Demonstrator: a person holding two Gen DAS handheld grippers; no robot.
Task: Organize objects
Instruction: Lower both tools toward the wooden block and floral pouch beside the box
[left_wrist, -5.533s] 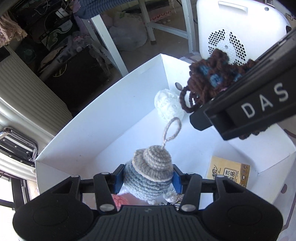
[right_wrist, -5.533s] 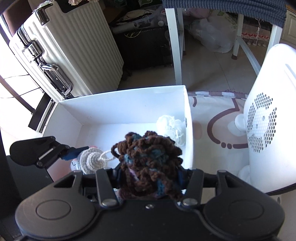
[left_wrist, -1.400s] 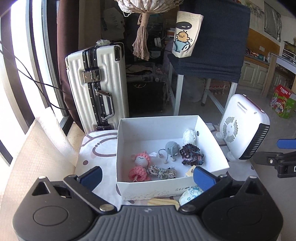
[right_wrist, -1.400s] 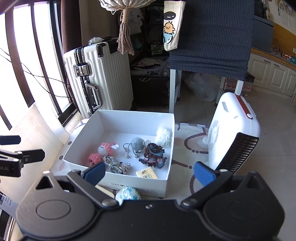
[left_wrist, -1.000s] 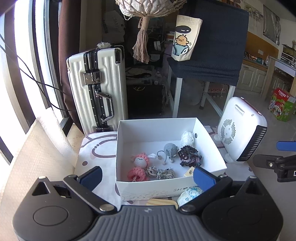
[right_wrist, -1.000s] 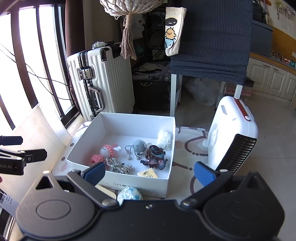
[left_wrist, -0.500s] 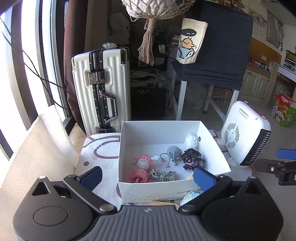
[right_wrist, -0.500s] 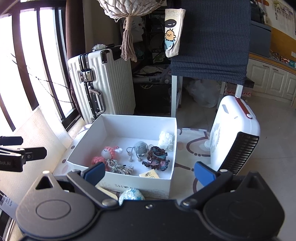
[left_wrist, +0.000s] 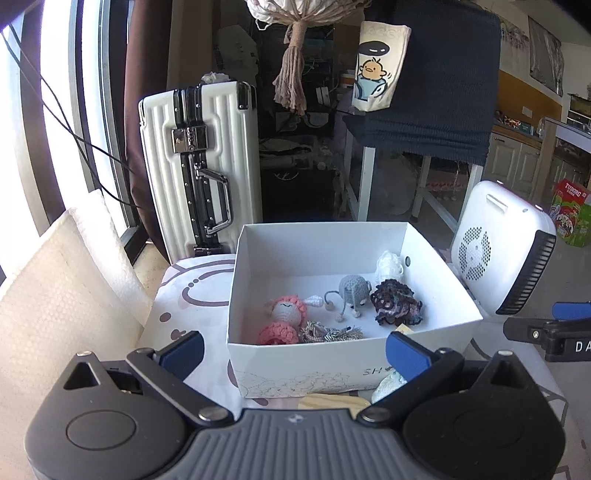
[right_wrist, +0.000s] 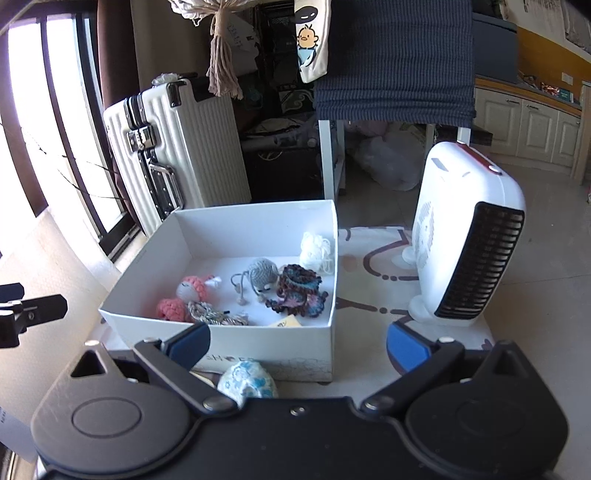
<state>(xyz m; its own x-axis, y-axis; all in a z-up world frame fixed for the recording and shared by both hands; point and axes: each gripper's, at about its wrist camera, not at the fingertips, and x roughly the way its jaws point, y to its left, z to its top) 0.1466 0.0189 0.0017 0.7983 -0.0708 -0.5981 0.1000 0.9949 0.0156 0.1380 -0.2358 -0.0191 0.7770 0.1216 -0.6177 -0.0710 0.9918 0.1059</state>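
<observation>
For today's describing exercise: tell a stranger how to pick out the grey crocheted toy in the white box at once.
Find the white box on the patterned mat, between the suitcase and the white heater. Inside it, look towards the far right, left of the dark brown-and-blue yarn piece. The grey crocheted toy is the only grey one, round, with thin dangling cords.

2 wrist views, side by side, both facing white box (left_wrist: 354, 358) (right_wrist: 266, 343) from near

Hard daylight from the blown-out window (left_wrist: 55, 110); fisheye bends the edges.
</observation>
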